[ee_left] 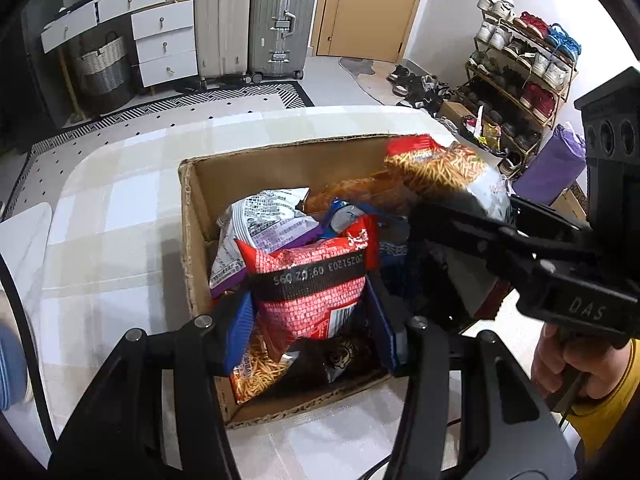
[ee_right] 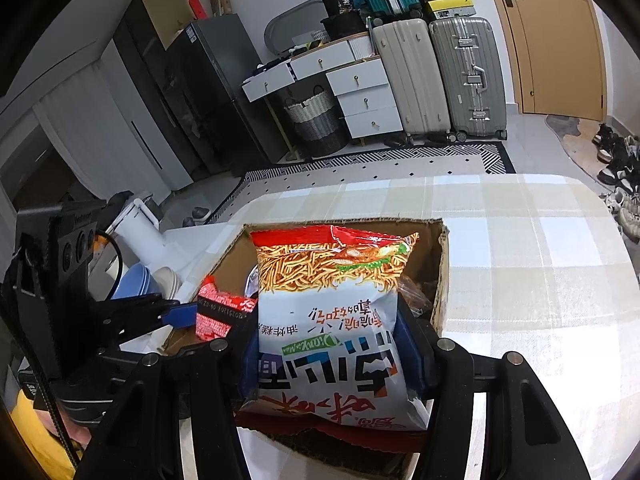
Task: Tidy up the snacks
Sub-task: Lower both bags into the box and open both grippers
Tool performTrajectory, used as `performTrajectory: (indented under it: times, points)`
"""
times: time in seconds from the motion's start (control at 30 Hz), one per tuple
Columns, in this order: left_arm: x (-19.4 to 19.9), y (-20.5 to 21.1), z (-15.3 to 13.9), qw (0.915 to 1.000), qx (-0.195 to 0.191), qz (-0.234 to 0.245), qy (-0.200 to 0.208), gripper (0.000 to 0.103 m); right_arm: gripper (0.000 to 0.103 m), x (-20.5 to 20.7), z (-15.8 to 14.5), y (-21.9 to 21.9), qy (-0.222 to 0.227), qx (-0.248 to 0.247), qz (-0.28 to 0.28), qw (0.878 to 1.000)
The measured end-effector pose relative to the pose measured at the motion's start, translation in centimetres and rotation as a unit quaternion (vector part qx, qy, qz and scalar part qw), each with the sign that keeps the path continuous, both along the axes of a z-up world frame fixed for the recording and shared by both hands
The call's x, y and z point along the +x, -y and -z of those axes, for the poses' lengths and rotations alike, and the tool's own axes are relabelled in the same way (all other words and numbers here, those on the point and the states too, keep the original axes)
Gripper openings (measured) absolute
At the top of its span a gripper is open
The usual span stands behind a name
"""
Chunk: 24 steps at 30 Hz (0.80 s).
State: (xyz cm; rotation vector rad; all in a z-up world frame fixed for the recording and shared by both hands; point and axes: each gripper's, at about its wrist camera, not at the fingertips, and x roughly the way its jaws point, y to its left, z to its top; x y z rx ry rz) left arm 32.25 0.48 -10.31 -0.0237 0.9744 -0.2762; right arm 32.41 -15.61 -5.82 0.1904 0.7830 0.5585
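Two snack bags held over one cardboard box (ee_left: 280,160), one in each gripper.

Left gripper (ee_left: 310,312): fingers part-closed on the red bag (ee_left: 312,280), upright above the box's near-left corner. Right gripper (ee_right: 332,360): fingers part-closed on the white noodle-snack bag (ee_right: 332,320), long axis upright, over the box's right side. Box on checked tabletop (ee_left: 120,220).

This is looking like a lived-in home, near its entrance. Two hard-shell suitcases (ee_right: 440,76) are standing beside a tan wooden door (ee_right: 556,40), a metal rack crowded with shoes (ee_left: 524,76) is lining the wall, and a white chest of drawers (ee_right: 360,96) is sitting above a woven laundry basket (ee_right: 316,120) by a black-and-white patterned rug (ee_left: 192,104).
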Motion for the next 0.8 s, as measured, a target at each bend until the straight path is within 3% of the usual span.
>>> performTrajectory:
  times: [0.2,0.3,0.53,0.8]
  points:
    - [-0.3,0.0,-0.7,1.0000,0.000,0.007,0.004,0.052,0.057,0.1,0.0,-0.6,0.019,-0.027,-0.008,0.999]
    - [-0.5,-0.2,-0.9,0.9999,0.011,-0.003,0.009,0.063,0.057,-0.1,0.3,-0.8,0.022,-0.035,-0.011,0.999]
    - [-0.8,-0.3,-1.3,0.9997,0.020,-0.004,0.012,0.064,0.057,-0.2,0.3,-1.2,0.035,-0.061,-0.011,0.997]
    - [-1.2,-1.0,-2.5,0.9997,0.004,-0.012,0.019,0.070,0.061,-0.2,0.2,-1.8,0.049,-0.085,-0.015,0.995]
